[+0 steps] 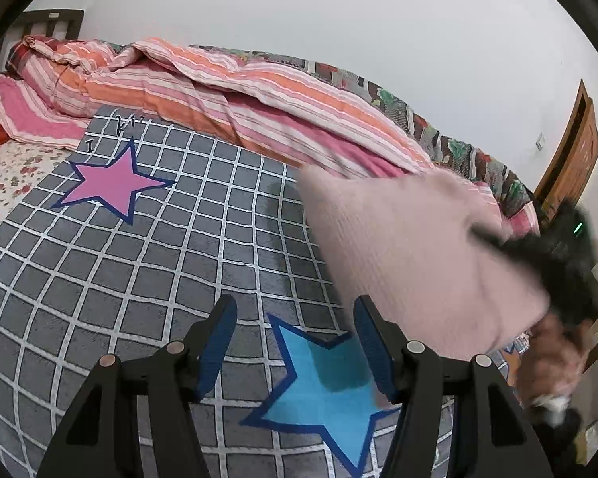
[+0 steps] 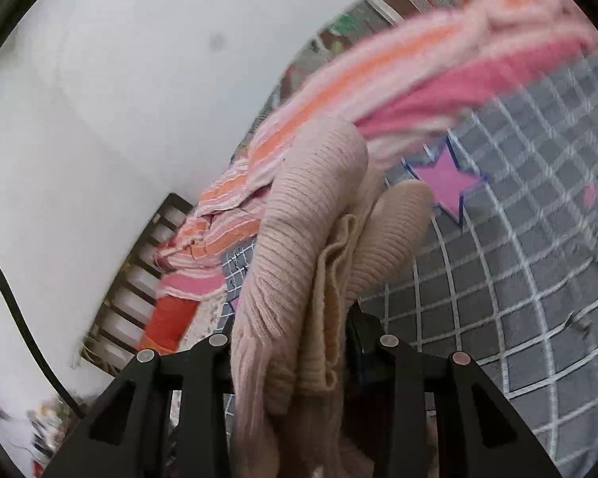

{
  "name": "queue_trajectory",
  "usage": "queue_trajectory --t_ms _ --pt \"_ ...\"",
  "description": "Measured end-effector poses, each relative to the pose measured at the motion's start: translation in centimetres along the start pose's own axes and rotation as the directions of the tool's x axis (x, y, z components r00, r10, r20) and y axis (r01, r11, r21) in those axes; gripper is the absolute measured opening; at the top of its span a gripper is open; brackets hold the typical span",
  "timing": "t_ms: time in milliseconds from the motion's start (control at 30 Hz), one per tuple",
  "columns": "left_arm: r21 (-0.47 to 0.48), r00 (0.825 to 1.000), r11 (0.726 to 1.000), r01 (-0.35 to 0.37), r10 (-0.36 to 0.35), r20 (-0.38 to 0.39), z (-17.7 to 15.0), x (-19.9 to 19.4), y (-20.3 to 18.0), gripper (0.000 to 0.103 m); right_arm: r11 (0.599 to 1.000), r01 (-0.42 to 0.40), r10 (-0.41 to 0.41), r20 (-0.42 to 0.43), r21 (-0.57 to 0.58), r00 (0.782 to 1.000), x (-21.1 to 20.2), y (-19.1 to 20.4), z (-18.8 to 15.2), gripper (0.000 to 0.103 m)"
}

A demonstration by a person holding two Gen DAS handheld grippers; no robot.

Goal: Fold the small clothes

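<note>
Right gripper (image 2: 299,342) is being clamped on the pink knit garment (image 2: 299,247), bunched between its jaws above the bed's checked blanket (image 1: 139,279). Left gripper (image 1: 295,342) is being kept released, empty; a free edge should be taken beside it.

Pale pink ribbed knit garment (image 2: 299,259) (bunched) hangs lifted.

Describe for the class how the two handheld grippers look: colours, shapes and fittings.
The left gripper has black angular arms, round silver rivets at the joints and blue ribbed pads inside its fingers. The right gripper has the same black arms and silver rivets; its pads are hidden.
</note>
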State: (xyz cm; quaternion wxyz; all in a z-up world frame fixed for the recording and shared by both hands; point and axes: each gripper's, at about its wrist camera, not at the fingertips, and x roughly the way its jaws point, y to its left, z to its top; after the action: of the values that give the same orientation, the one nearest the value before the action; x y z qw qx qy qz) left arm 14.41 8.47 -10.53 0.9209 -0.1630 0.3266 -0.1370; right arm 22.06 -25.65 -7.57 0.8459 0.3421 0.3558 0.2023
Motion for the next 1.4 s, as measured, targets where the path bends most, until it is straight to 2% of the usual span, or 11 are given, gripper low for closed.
queue_trajectory --t_ms 100,167,267,400,500,567,733,900,1000,1167,1400 --pt "0.018 1.0 1.0 0.009 -0.009 -0.026 -0.4 1.3 -0.3 0.059 0.988 0.154 -0.154 -0.067 -0.009 0.986 2.4 -5.0 -1.5 0.039" --pt "0.032 0.999 0.999 0.02 -0.018 -0.051 -0.8 2.5 -0.9 0.059 0.948 0.318 -0.316 -0.117 -0.008 0.941 3.2 -8.3 -2.2 0.04" --pt "0.049 0.994 0.997 0.064 -0.059 -0.092 -1.4 3.9 -2.7 0.059 0.951 0.303 -0.307 -0.076 -0.058 0.949 1.3 -8.7 -2.2 0.043" --pt "0.103 0.99 0.991 0.084 -0.072 -0.123 -2.0 5.7 -6.1 0.059 0.895 0.36 -0.369 0.014 -0.263 0.929 -0.4 -5.4 -2.6 0.042" --pt "0.155 0.991 0.988 0.026 -0.005 -0.134 -2.4 7.2 -8.3 0.059 0.856 0.356 -0.36 0.062 -0.375 0.931 -0.4 -3.4 -3.6 0.041" --pt "0.185 0.982 0.982 -0.035 0.069 -0.178 -3.0 8.7 -9.0 0.059 0.823 0.389 -0.404 0.055 -0.413 0.913 0.5 -3.5 -4.5 0.027" --pt "0.198 0.982 0.98 -0.029 0.065 -0.177 -2.7 9.1 -8.8 0.061 0.781 0.442 -0.489 0.009 -0.442 0.872 1.5 -5.2 -4.9 0.032" --pt "0.184 0.987 0.982 -0.049 0.075 -0.14 0.7 10.7 -8.4 0.059 0.789 0.433 -0.458 0.053 -0.436 0.888 1.2 -3.8 -2.5 0.032" --pt "0.151 0.985 0.986 -0.075 0.097 -0.142 2.1 12.9 -7.5 0.049 0.795 0.429 -0.45 0.058 -0.429 0.891 2.5 -3.6 -1.0 0.032" --pt "0.121 0.986 0.99 -0.066 0.084 -0.145 2.1 14.5 -6.7 0.047 0.763 0.492 -0.524 0.045 -0.418 0.85 5.3 -5.2 -0.8 0.032" --pt "0.194 0.985 0.974 -0.119 0.141 -0.103 1.1 14.8 -7.7 0.047 0.773 0.495 -0.521 0.049 -0.396 0.852 5.3 -6.5 -1.0 0.035"
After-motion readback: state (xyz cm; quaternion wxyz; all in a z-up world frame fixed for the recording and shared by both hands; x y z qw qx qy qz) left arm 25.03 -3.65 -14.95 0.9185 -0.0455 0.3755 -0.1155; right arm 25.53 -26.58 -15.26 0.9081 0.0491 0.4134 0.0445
